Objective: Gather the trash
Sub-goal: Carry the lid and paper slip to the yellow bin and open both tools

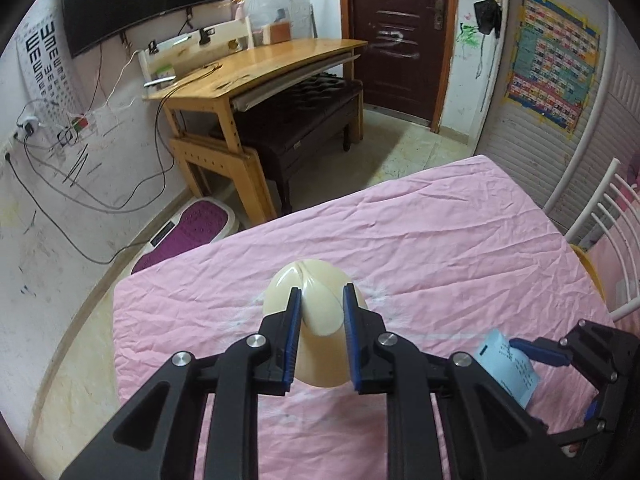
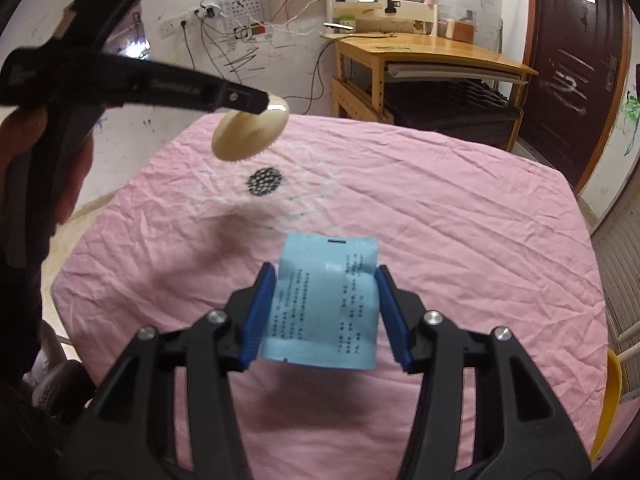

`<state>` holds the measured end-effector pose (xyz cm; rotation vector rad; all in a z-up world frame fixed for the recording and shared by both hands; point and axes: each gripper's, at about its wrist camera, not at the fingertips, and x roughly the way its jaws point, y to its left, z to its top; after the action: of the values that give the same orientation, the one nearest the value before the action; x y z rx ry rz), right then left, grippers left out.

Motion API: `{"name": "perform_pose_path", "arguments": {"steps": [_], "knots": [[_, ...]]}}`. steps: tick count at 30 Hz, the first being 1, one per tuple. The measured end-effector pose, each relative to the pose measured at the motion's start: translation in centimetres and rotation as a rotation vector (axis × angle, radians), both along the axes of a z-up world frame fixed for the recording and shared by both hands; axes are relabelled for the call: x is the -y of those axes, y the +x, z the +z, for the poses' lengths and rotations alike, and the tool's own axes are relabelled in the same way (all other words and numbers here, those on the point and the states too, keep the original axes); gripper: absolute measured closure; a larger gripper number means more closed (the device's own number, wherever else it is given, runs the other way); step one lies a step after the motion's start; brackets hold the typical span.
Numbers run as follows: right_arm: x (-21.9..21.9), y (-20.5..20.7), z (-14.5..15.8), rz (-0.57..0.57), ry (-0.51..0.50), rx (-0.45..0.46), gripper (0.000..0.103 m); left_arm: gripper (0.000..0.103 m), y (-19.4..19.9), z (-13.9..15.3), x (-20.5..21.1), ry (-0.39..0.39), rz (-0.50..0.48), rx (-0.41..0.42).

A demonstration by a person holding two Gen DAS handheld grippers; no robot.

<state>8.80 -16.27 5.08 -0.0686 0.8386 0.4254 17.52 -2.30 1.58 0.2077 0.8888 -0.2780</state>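
I'm pinching the stiff, light lid by its ridge in the left gripper; the right gripper is squeezing the flimsy slip edgewise.

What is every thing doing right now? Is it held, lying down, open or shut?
Left gripper: jaws shut on the cream lid.
Cream lid: held up, off the cloth.
Right gripper: jaws shut on the blue receipt.
Blue receipt: held, curled between the jaws.
Dark round mesh piece: lying flat on the cloth.
Pink cloth: spread out, wrinkled.
Door: shut.
Wall screen: dark.
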Motion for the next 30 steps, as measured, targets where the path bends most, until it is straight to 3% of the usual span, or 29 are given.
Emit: {"name": "perform_pose_path", "arguments": {"steps": [8, 16, 23, 30], "knots": [[6.7, -0.2, 0.6, -0.115, 0.038, 0.034, 0.054, 0.087, -1.6, 1.0, 7.0, 0.01, -0.111, 0.017], [16.9, -1.3, 0.5, -0.31, 0.071, 0.071, 0.054, 0.087, -3.6, 1.6, 17.2, 0.002, -0.268, 0.012], [26.6, -3.0, -2.0, -0.509, 0.111, 0.061, 0.054, 0.087, -6.1, 0.3, 27.6, -0.008, -0.428, -0.032], [32.4, -3.5, -6.3, -0.614, 0.142, 0.007, 0.054, 0.087, -7.5, -3.3, 36.3, -0.028, -0.535, -0.13]]}}
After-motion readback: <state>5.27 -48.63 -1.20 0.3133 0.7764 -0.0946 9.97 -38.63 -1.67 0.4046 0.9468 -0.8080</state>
